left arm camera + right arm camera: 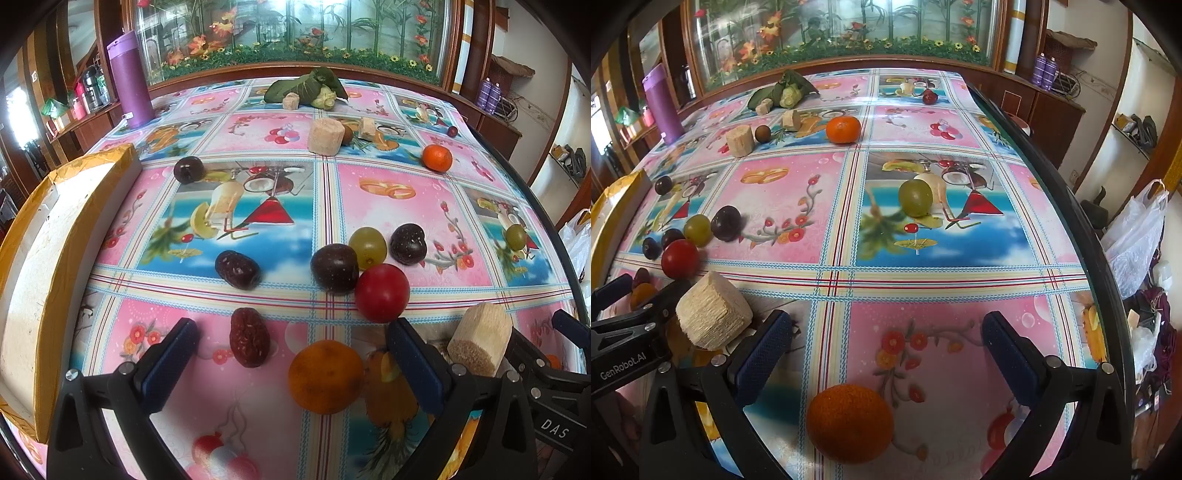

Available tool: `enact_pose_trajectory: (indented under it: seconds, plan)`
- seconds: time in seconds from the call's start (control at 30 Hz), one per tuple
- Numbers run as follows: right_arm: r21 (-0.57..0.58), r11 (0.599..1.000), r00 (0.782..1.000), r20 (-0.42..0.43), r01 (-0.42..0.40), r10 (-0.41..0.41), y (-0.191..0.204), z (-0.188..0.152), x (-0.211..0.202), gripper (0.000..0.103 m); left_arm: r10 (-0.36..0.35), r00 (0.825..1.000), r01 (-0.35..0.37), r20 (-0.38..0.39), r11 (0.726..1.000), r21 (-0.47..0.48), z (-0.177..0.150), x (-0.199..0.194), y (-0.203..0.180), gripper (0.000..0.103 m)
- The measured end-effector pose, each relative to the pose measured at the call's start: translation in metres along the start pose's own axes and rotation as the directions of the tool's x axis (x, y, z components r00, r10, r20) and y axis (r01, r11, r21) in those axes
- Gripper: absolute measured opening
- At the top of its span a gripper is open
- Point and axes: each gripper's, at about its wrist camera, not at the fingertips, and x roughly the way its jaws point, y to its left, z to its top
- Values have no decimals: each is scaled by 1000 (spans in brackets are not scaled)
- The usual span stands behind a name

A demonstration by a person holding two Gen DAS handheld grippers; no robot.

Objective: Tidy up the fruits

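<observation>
Left wrist view: the left tool stands open, empty, with an orange lying between its fingers, slightly right of centre, on the surface.

Right wrist view: the right tool is likewise open and empty; another orange sits near, left of centre between its fingers.

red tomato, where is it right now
In the left wrist view the red tomato sits on the tablecloth just beyond the left gripper's right finger, touching a dark plum with a green grape behind it.
</observation>
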Motion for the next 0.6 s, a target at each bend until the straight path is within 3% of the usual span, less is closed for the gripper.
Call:
enact_pose_trajectory:
  seconds: [0.13, 0.27, 0.4, 0.6]
  plan:
    - [2, 1000, 1000, -26, 7, -7, -1, 3, 0, 103, -14, 1000, 14, -3, 1000, 11, -1, -2, 2, 103]
    - [-12, 1000, 999, 43, 15, -15, 6, 2, -23, 103, -35, 999, 36, 41, 999, -23, -2, -18, 15, 103]
    - [8, 1000, 999, 47, -10, 9, 10, 9, -40, 103, -42, 997, 44, 63, 998, -43, 6, -33, 27, 103]
    - [-5, 999, 996, 83, 40, -39, 26, 9, -72, 103, 11, 994, -8, 110, 1000, -27, 9, -63, 47, 103]
